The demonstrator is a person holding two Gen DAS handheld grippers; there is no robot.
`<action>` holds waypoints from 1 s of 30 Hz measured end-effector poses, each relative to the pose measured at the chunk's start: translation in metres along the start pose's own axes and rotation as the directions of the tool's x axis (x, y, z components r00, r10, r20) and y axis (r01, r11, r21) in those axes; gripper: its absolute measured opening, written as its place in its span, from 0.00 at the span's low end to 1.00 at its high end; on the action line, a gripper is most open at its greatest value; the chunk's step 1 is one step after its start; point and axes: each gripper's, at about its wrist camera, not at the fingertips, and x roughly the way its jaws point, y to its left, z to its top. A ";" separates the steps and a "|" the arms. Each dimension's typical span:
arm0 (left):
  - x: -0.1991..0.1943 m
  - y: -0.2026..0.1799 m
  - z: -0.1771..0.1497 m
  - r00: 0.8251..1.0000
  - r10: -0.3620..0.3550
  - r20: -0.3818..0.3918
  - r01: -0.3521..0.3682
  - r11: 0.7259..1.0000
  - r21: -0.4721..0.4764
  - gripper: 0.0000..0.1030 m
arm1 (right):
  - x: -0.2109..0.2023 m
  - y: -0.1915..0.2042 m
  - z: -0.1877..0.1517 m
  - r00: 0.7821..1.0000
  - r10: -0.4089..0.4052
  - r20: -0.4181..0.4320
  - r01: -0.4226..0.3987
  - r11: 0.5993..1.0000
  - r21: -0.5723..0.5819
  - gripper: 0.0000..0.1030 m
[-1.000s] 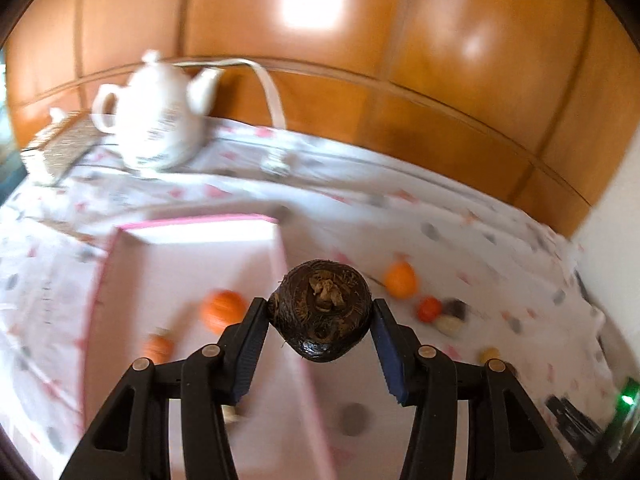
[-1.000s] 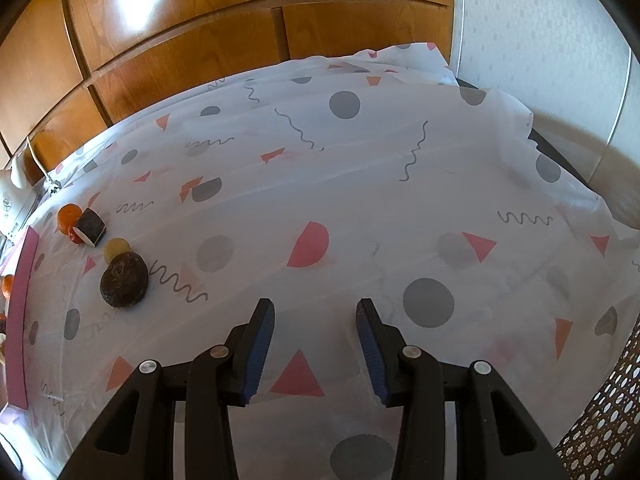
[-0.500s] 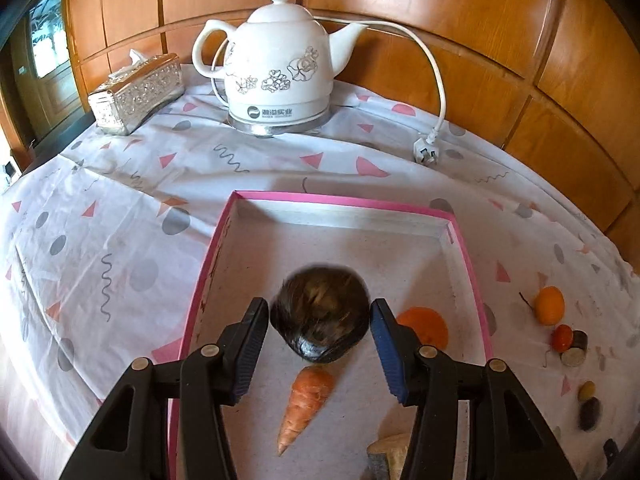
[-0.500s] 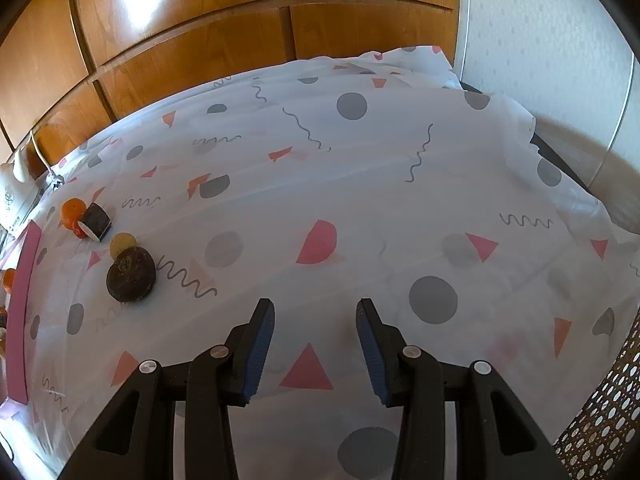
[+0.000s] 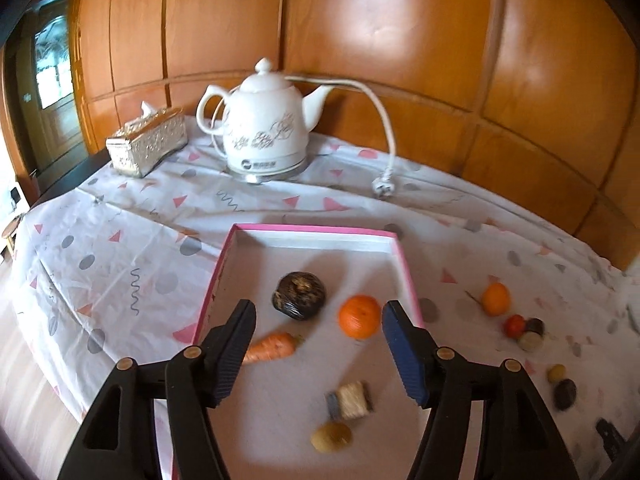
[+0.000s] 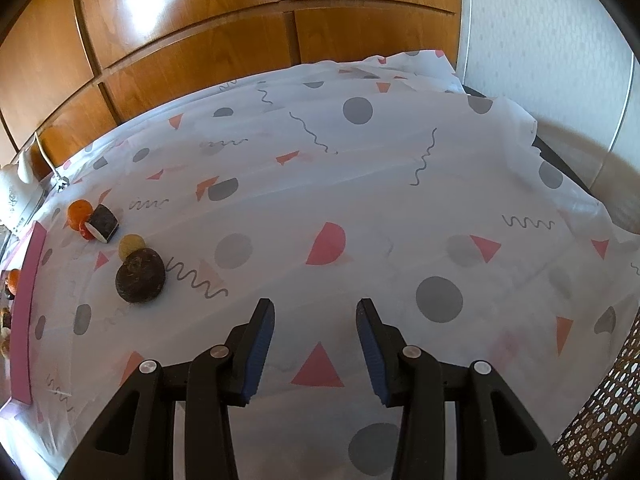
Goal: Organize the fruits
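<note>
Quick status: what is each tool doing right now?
Left tool: open, holding nothing, above the tray.
Right tool: open, holding nothing, over the cloth.

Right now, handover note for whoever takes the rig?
Left gripper: open, empty, above the pink tray.
Right gripper: open, empty, over bare tablecloth.
In the tray: dark round fruit, orange, carrot, cut piece, small brown fruit.
Left on the cloth: small orange, red fruit, dark cut piece, yellow fruit, dark fruit.
</note>
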 end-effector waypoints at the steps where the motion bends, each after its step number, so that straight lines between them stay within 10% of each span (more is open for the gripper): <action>1: -0.004 -0.002 -0.002 1.000 -0.007 0.005 0.007 1.000 0.004 0.64 | -0.001 0.001 0.000 1.000 0.002 0.001 -0.002 1.000 -0.001 0.42; 30: -0.054 -0.019 -0.062 0.997 -0.072 0.001 0.072 0.997 0.034 0.74 | -0.007 0.002 -0.011 1.000 0.001 0.002 -0.001 1.000 -0.017 0.42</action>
